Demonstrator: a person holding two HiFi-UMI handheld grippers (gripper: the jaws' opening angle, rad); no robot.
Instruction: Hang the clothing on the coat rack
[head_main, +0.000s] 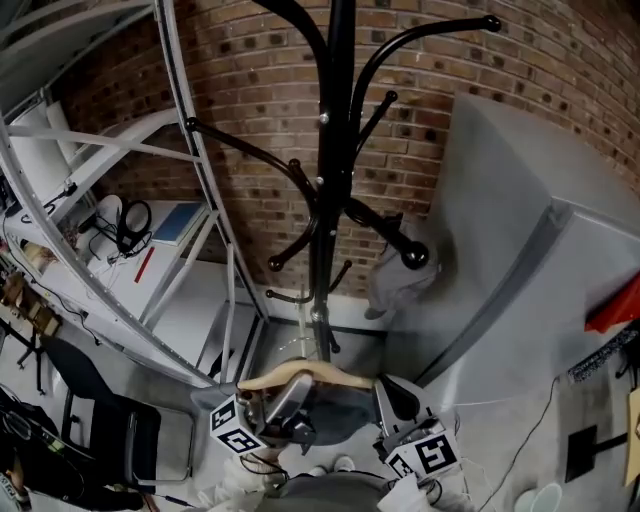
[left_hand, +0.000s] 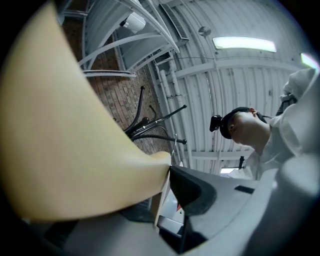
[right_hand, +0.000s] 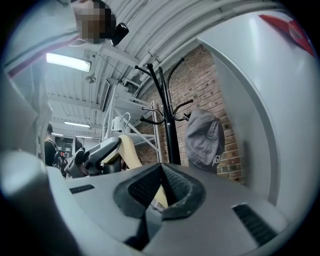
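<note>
The head view is showing the black metal coat rack (head_main: 335, 150) from above. A dark garment (head_main: 335, 418) is hanging on a wooden hanger (head_main: 310, 375) low down in front of the coat rack.

The left gripper (head_main: 290, 400) view is showing its tongs pressing together on the smooth, pale hanger (left_hand: 65, 140). It is also showing a long ceiling light (left_hand: 245, 44).

The right gripper (head_main: 395, 400) view is showing its tongs closing around the hanger's other end (right_hand: 159, 196). A soft gray cap (right_hand: 205, 140) is hanging on a hook right of the coat rack's pole.

A red brick wall (head_main: 250, 100) is standing behind the coat rack, and a white metal shelf frame (head_main: 150, 200) is standing to its left.
</note>
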